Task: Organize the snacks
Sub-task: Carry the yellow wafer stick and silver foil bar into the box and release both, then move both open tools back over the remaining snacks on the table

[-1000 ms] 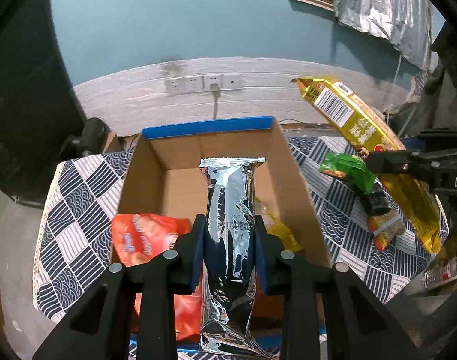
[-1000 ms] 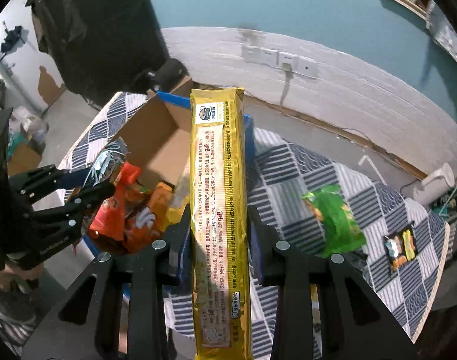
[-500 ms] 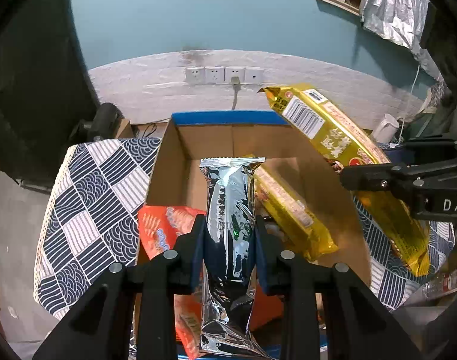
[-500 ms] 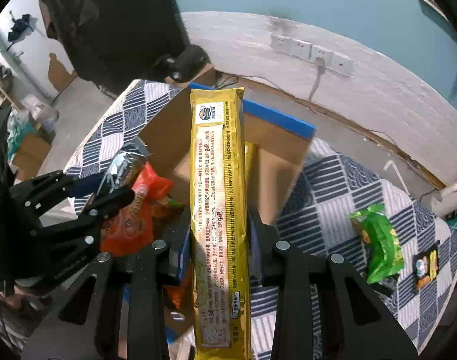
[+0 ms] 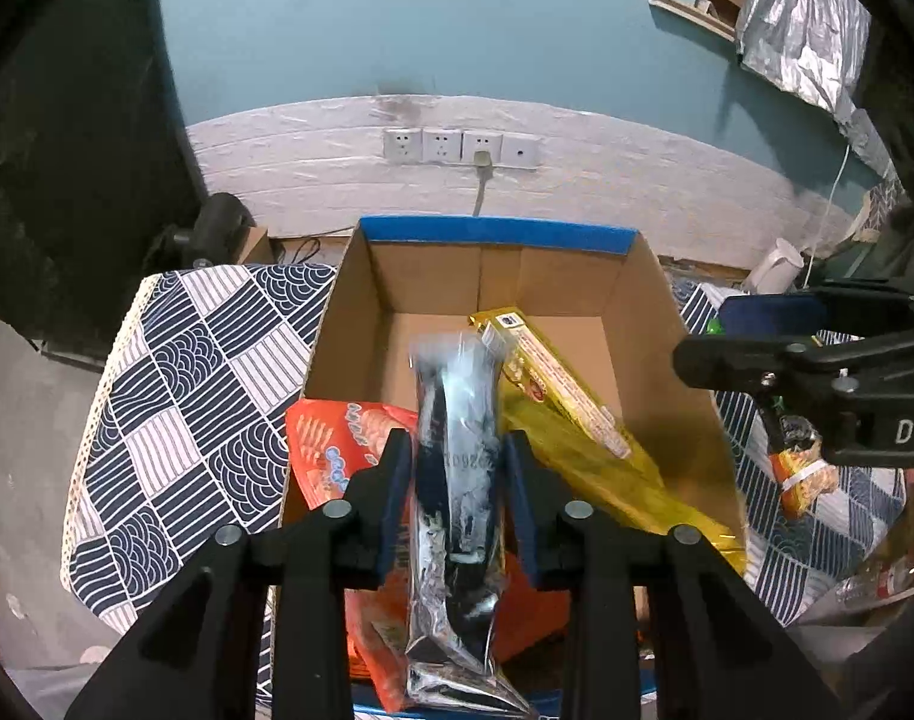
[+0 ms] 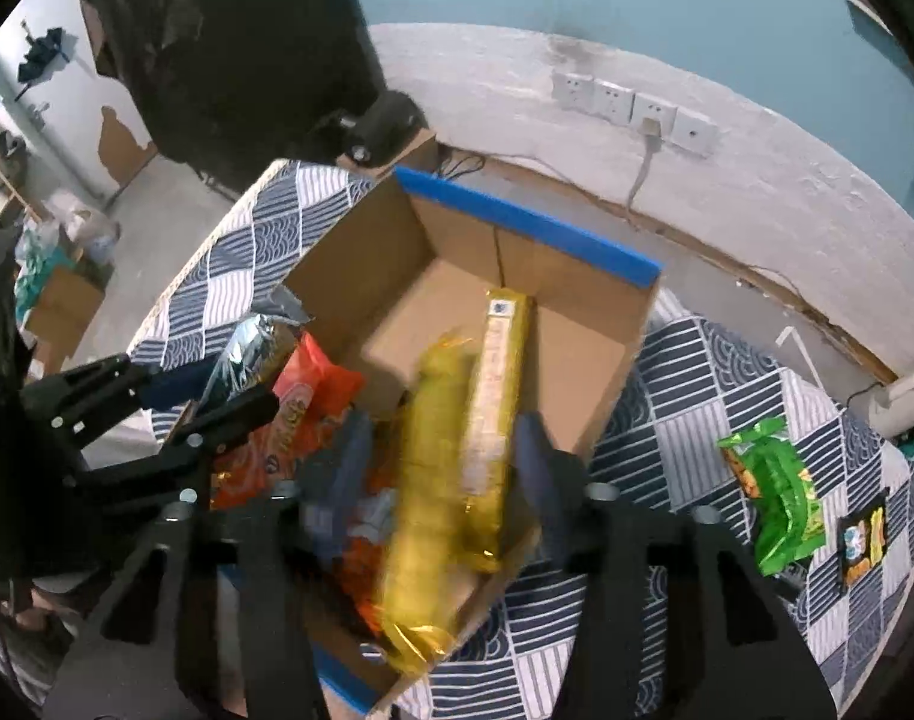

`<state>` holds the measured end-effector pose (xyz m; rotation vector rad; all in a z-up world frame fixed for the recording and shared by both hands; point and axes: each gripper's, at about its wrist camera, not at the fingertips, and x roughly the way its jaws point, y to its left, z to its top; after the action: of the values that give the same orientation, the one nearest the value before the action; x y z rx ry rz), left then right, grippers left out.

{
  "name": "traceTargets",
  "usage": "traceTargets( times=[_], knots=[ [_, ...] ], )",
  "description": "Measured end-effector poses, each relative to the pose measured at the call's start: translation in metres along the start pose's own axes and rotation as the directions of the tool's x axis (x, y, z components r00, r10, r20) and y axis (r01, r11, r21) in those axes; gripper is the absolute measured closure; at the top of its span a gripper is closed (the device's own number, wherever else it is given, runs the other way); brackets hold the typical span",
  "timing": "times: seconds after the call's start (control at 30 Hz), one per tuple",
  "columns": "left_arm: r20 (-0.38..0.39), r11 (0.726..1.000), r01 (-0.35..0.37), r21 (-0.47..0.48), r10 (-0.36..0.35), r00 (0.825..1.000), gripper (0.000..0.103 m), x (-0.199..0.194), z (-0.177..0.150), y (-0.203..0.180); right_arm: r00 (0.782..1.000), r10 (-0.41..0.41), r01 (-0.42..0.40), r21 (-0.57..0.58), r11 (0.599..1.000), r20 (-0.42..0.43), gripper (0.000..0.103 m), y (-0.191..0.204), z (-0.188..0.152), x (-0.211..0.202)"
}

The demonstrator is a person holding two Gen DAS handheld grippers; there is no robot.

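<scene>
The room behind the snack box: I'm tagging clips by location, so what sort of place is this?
Probably a rough workshop or storage room in use as a recording space, not a kitchen. The teal wall has a scuffed white lower band with a row of wall sockets, and the floor is bare concrete with cardboard clutter.
</scene>
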<state>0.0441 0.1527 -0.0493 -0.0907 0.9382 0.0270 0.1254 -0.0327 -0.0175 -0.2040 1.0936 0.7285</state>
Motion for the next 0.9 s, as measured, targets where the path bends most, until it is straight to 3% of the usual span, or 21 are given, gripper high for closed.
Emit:
traceTargets(
  times=[0.3,0.9],
  knots=[
    [0.031,0.999,0.024,0.026,-0.025,0.999,0.064,-0.012,0.002,-0.020,0.999,-0.045,0.044,0.020,0.999,0.022,0.040,-0.023,-0.020,-0.025],
    [0.002,0.978,0.048,0.203,-0.050,0.999,0.064,-0.015,-0.003,-0.114,0.993,-0.110,0.103,0.163,0.981,0.038,0.034,-0.111,-0.088,-0.069]
  ],
)
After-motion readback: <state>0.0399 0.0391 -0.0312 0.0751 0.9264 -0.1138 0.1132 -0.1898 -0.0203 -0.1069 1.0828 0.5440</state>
